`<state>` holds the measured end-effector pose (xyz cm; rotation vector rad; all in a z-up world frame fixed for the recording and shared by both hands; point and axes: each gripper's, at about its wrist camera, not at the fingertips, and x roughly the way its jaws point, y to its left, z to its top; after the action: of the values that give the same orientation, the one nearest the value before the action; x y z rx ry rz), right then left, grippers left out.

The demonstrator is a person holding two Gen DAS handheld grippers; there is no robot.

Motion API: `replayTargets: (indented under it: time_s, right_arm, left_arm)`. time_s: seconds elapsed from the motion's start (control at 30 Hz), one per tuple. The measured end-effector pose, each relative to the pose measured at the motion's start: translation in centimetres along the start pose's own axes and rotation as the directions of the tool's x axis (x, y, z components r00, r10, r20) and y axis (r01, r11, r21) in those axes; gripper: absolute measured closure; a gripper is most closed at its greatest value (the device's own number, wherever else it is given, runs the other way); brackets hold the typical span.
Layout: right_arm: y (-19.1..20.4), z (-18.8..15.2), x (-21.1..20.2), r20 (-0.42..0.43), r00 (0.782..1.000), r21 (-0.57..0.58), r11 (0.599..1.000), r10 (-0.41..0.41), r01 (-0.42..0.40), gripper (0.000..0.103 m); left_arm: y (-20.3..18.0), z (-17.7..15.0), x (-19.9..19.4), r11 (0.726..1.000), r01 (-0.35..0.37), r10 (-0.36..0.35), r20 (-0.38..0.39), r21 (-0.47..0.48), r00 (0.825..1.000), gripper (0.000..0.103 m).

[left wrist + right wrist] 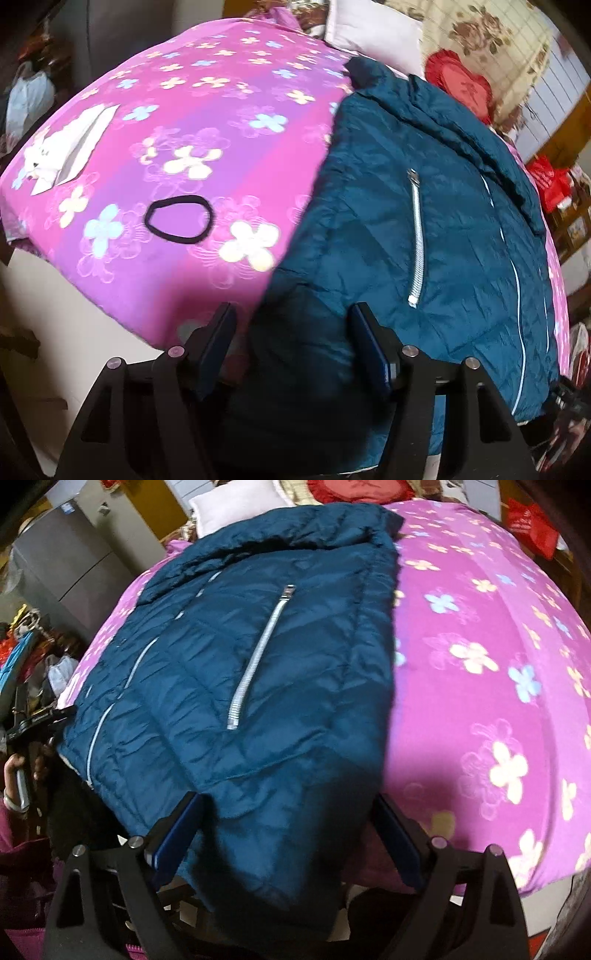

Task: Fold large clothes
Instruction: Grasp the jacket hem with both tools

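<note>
No words can be read anywhere. A puffy, quilted teal jacket (424, 236) with a shiny silver zipper (258, 657) lies on the soft pink flower blanket (207, 122). The left gripper (291, 332) and right gripper (288, 823) both stand wide over the jacket's hem, pinching nothing.

Your left gripper (293, 347) tilts steeply downward with its jaws spread wide apart. Your right gripper (288, 834) also angles down, jaws apart, pads clear on both sides.
</note>
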<state>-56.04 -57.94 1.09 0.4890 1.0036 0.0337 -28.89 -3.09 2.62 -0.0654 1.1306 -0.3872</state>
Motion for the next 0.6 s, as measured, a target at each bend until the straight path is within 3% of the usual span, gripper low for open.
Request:
replayTargets:
  time_s: [0.3,0.6]
  right_arm:
    - [1.1,0.1,0.5,0.042,0.997,-0.01,0.998,0.061,-0.061,0.008]
    - [1.3,0.4,0.7,0.059,0.995,-0.022,0.997,0.079,-0.078,0.028]
  left_arm:
    - [-2.3,-0.6,0.3,0.995,-0.05,0.051,-0.004,0.083,0.999,0.057]
    - [-2.7,-0.9,0.3,0.993,-0.068,0.068,0.005,0.094,0.998,0.057]
